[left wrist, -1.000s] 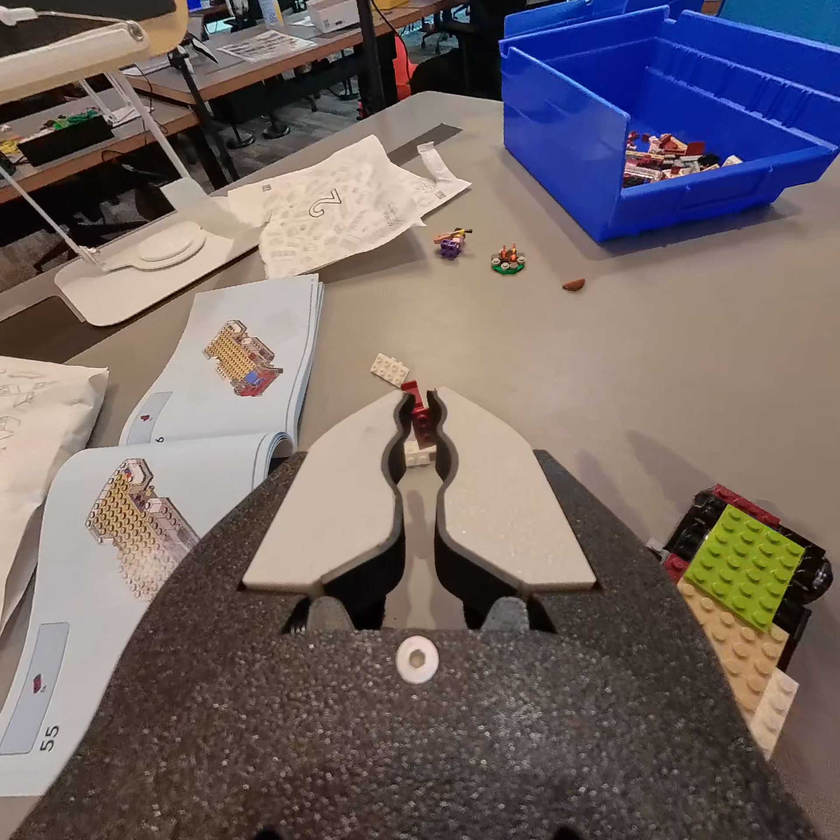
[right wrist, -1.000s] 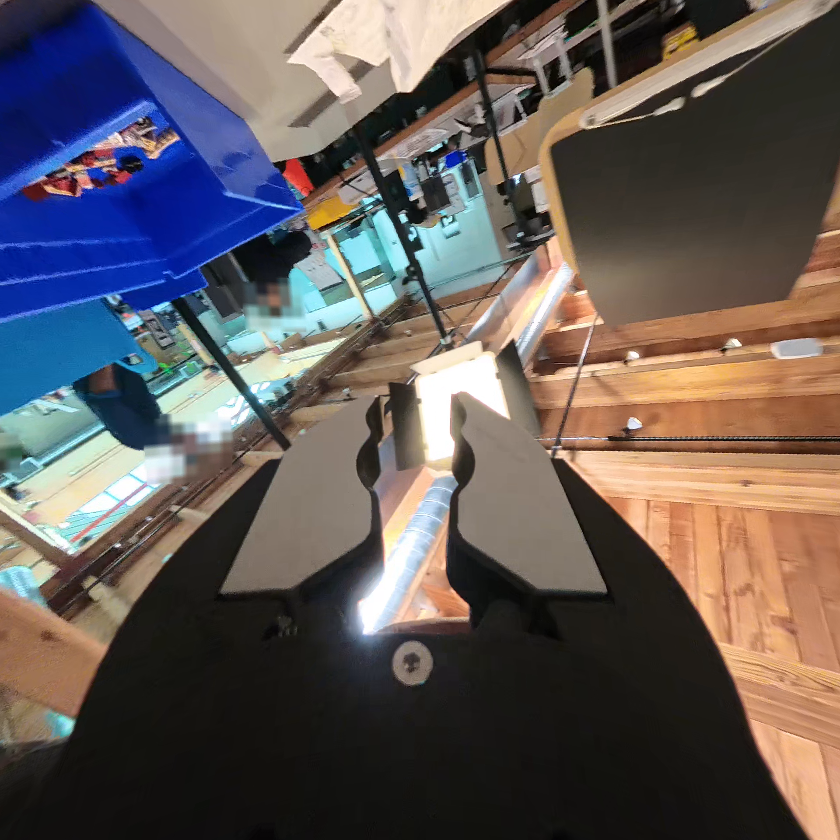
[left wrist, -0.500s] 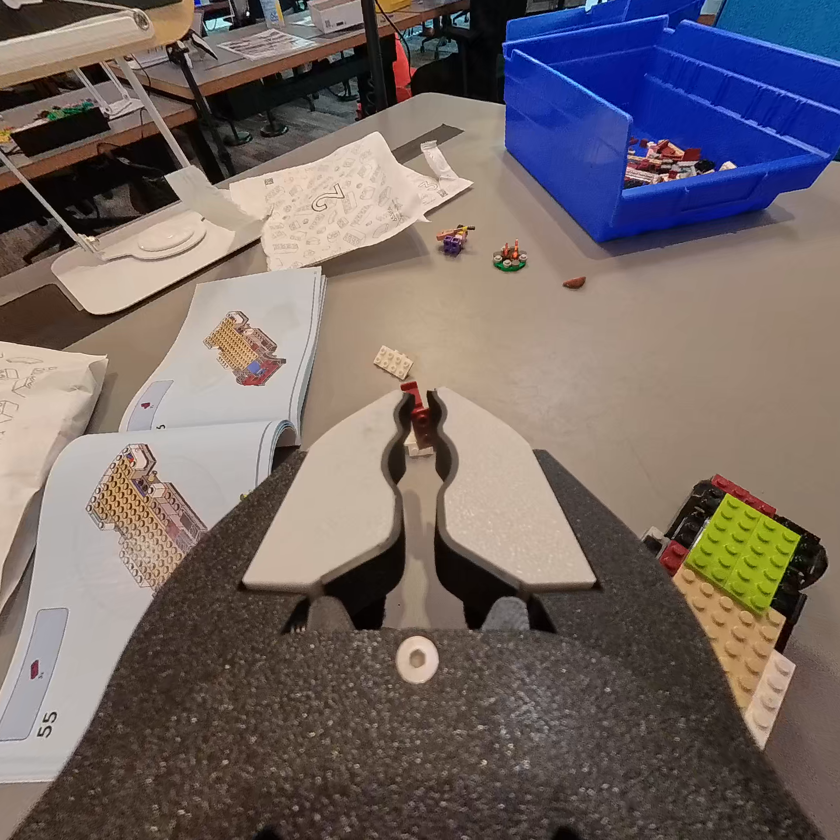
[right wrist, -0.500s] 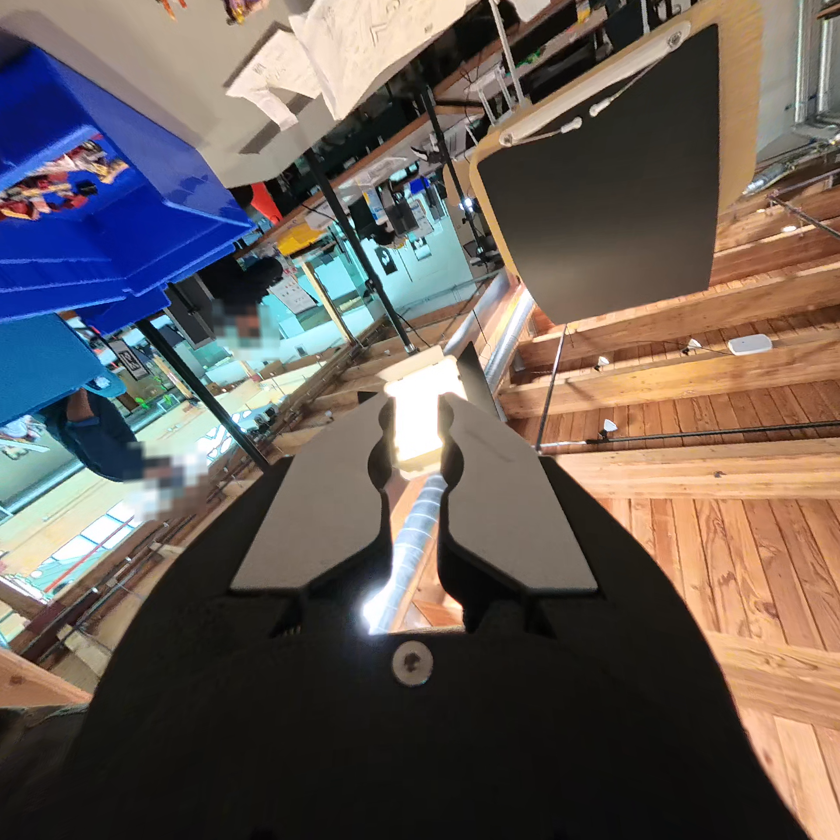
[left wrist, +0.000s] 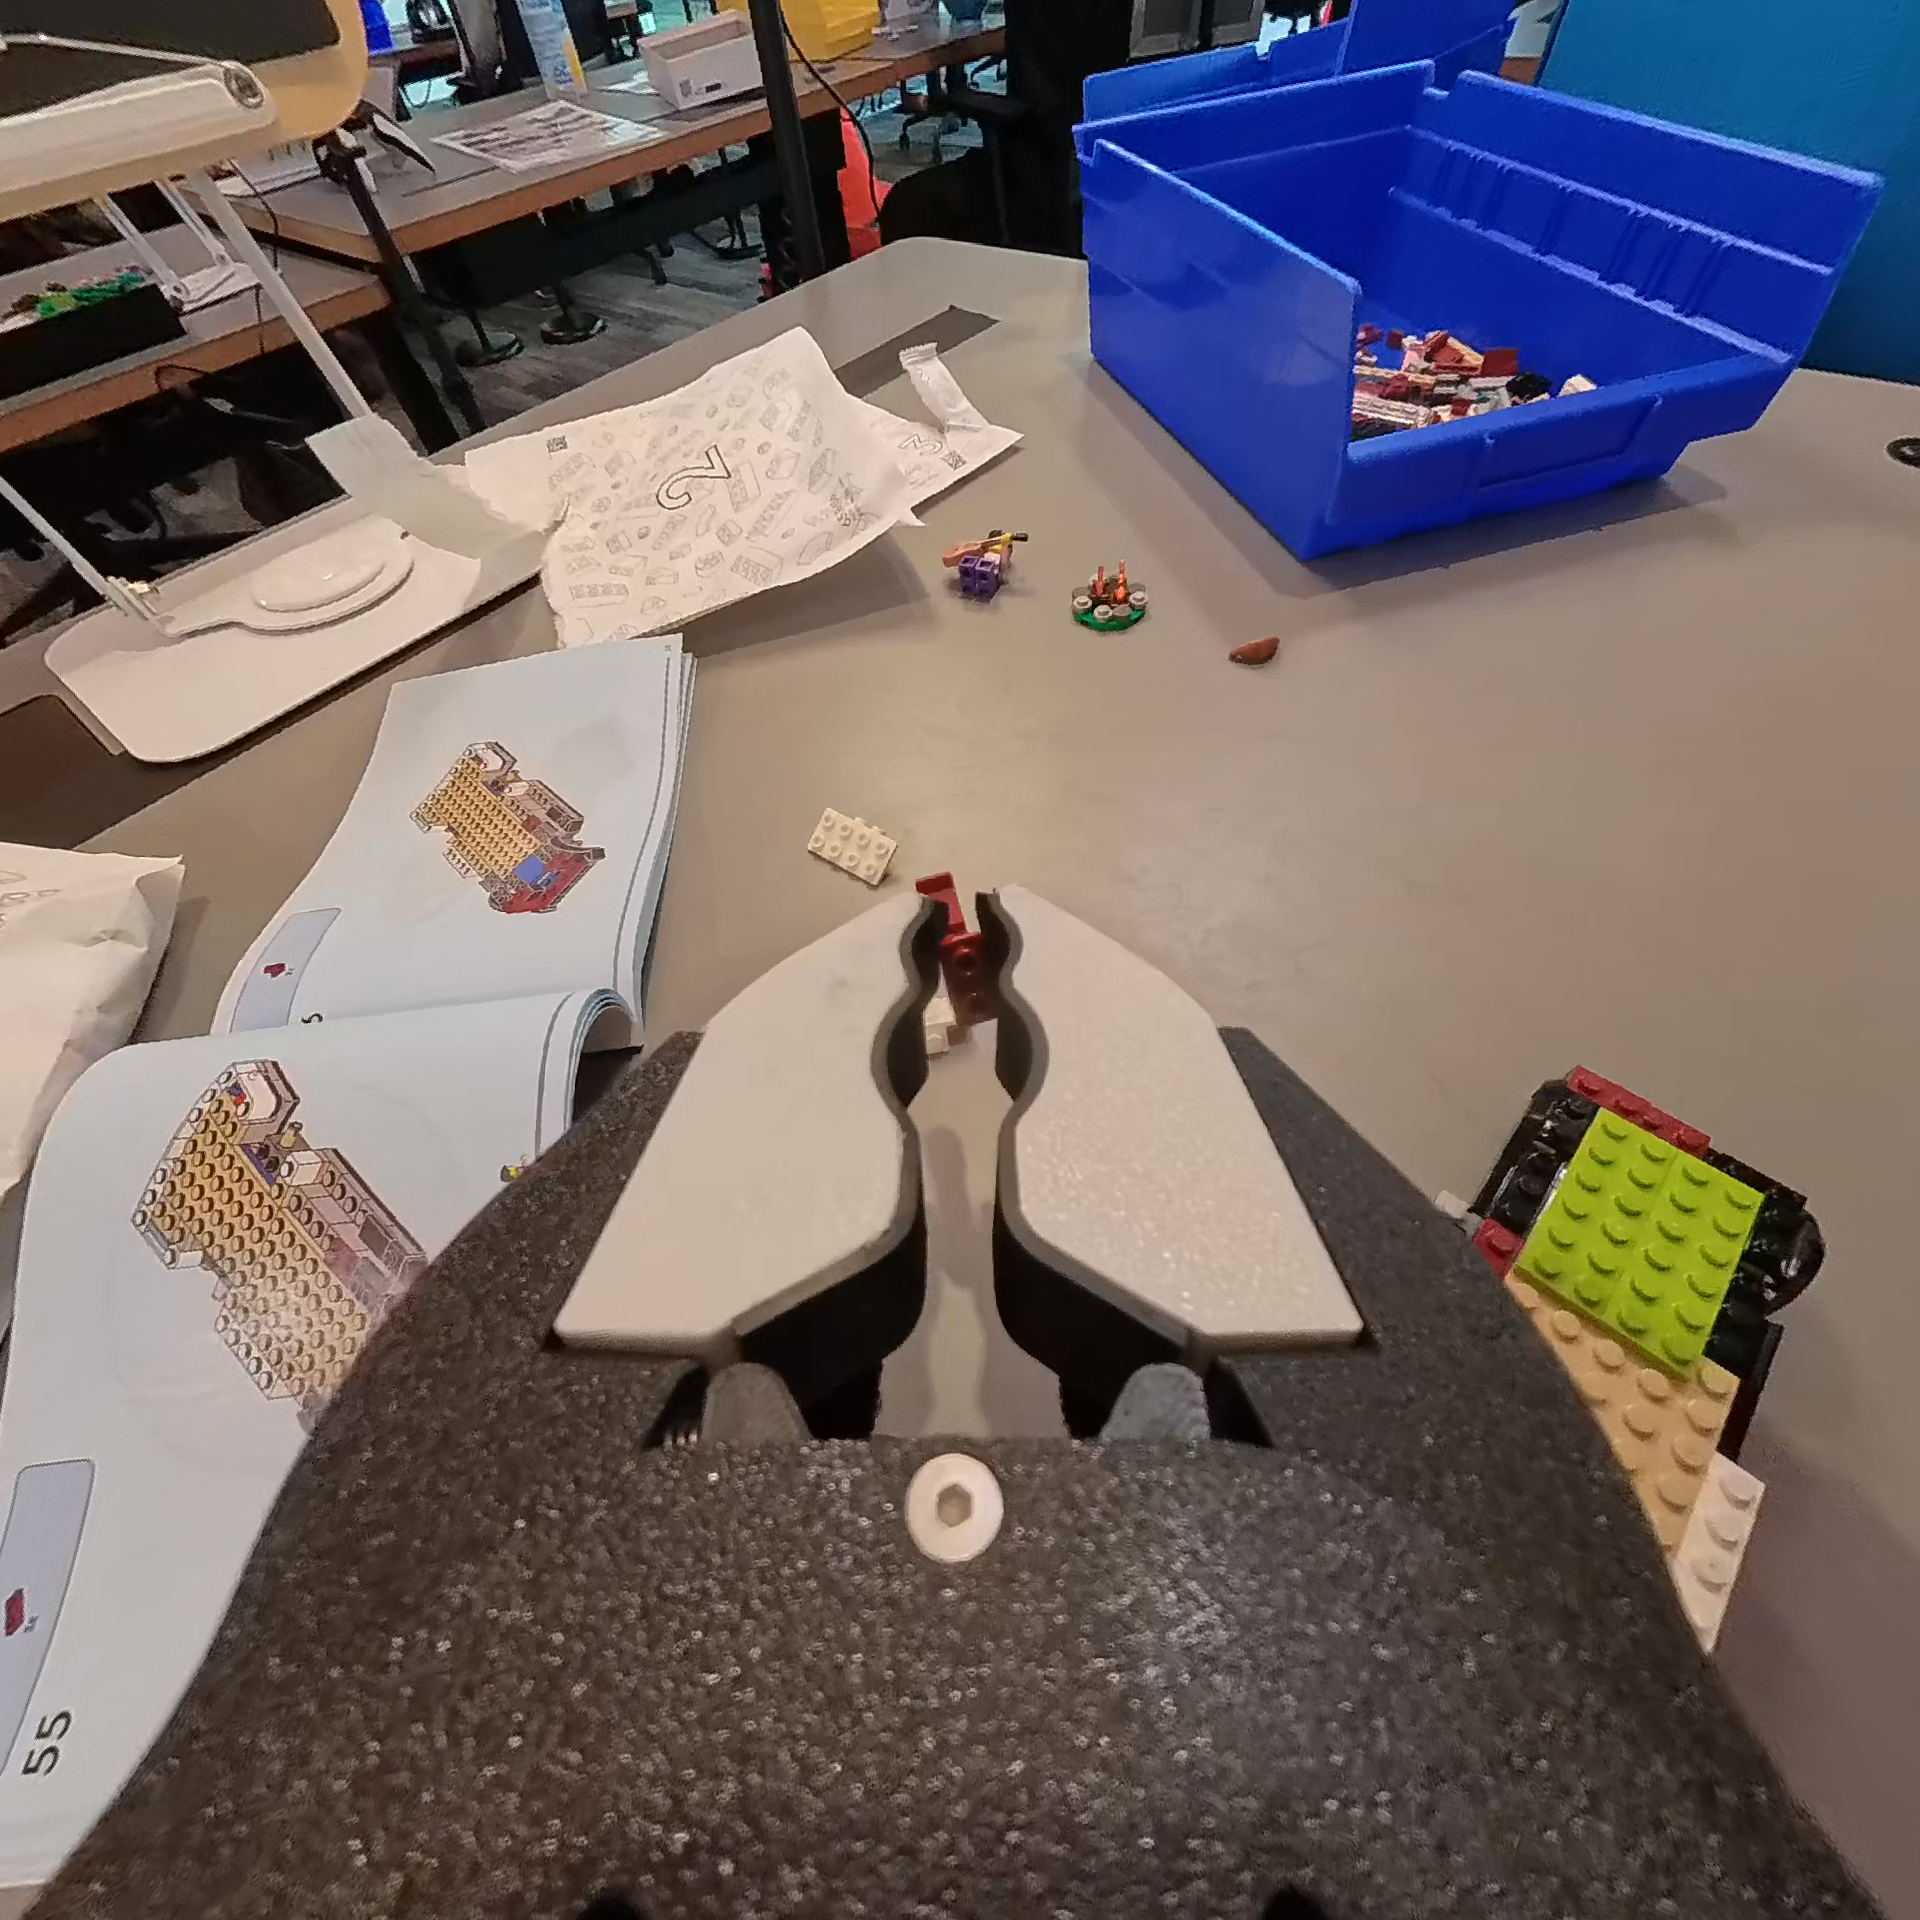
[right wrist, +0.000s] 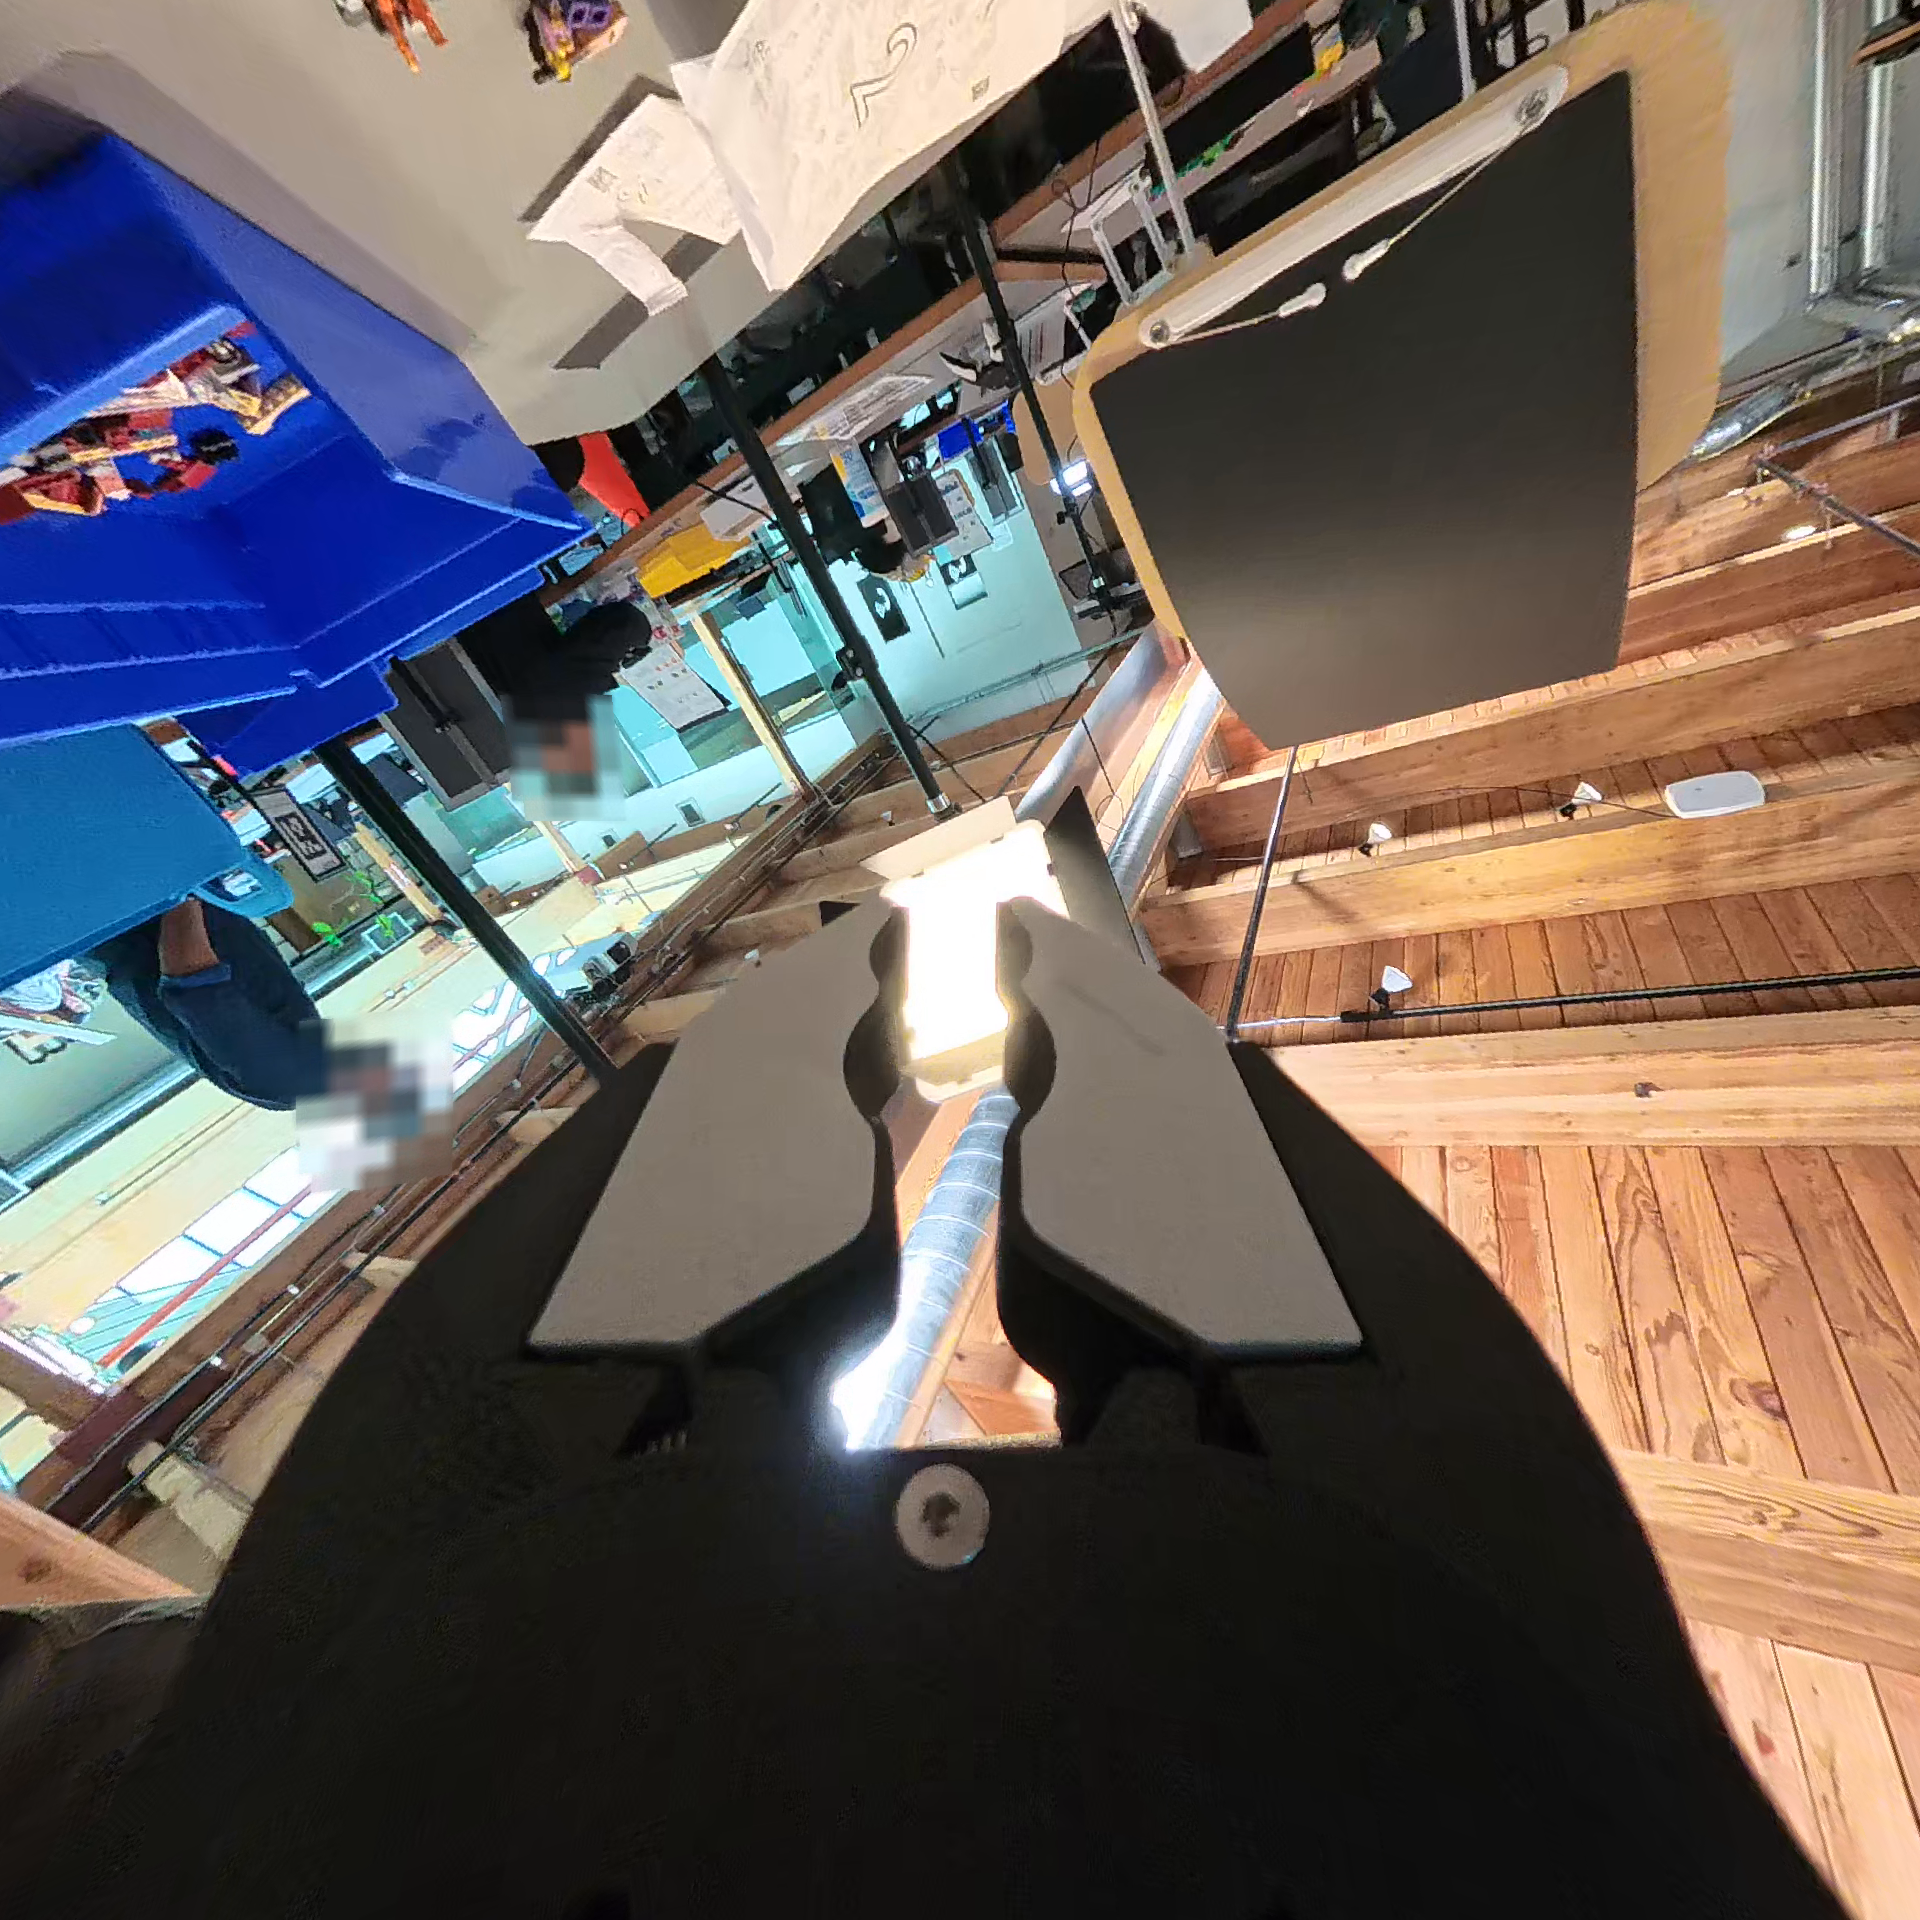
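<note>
Left gripper clamped on dark red brick piece, white bit attached at its lower end; held just above grey table. White plate on table just ahead of fingertips. Open booklet to the left, printed paper bag beyond it. Partial build with lime plate at right. Blue bin far right, back of table: small pile of mixed red, white and dark bricks inside, mostly bare floor otherwise. Two tiny assemblies between bag and bin.

Right gripper tipped upward toward wooden ceiling, jaws narrowly apart, bare; only a bright lamp far behind the gap. Bin seen inverted at upper left.
</note>
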`<state>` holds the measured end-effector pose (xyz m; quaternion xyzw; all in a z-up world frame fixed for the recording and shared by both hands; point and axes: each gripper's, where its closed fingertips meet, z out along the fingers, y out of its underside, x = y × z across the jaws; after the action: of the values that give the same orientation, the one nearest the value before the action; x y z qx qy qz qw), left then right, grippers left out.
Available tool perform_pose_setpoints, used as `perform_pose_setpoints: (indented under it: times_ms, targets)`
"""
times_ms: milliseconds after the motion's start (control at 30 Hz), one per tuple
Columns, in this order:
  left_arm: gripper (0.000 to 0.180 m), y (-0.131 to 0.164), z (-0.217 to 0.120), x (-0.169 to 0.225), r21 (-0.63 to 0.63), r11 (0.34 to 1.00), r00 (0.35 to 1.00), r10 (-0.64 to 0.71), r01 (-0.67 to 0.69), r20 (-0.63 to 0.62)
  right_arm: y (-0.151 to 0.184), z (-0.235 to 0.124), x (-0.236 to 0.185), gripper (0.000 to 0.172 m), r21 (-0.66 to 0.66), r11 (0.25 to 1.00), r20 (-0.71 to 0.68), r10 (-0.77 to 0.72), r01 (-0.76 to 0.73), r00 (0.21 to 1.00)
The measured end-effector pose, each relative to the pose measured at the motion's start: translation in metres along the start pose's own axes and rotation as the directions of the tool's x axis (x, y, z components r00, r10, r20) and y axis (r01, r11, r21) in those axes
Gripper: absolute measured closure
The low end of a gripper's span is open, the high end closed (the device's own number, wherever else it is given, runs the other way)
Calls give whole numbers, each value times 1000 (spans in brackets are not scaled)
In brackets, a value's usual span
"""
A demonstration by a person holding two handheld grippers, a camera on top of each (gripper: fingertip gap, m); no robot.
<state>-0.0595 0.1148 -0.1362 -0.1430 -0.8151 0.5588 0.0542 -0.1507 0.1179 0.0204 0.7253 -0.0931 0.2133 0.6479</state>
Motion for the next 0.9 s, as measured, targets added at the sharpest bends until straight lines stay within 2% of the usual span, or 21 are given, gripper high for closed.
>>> perform_pose_setpoints:
  times_ms: [200,300,400,467,567,667,733,800,867,900]
  targets:
    - [173,0,2,8,-2,1000,999,27,-27,-27,-8,-1,4,156,-23,999,-30,-26,25,999]
    - [173,-2,0,12,13,999,998,39,-39,-39,-10,0,-13,156,35,999,22,-7,6,1000]
    - [173,-5,-2,17,30,998,996,59,-57,-60,-22,12,-31,155,151,981,117,100,-117,988]
    - [173,-5,-2,21,32,998,995,65,-63,-78,-43,32,-46,148,241,933,228,215,-269,950]
    - [173,-3,-1,26,26,997,992,69,-66,-103,-94,63,-79,141,339,771,489,345,-539,801]
    - [173,1,1,29,8,998,990,58,-57,-131,-146,76,-108,133,334,517,732,385,-788,563]
    - [173,4,3,31,-8,999,987,46,-48,-153,-174,75,-118,133,272,298,859,354,-915,370]
    - [173,7,5,34,-22,999,983,31,-36,-183,-194,70,-120,133,152,73,947,274,-986,166]
    - [173,8,7,39,-32,999,976,6,-14,-220,-205,64,-119,133,19,-100,986,169,-995,1]
    - [173,8,8,42,-37,999,970,-12,3,-243,-208,62,-116,133,-34,-173,991,123,-984,-56]
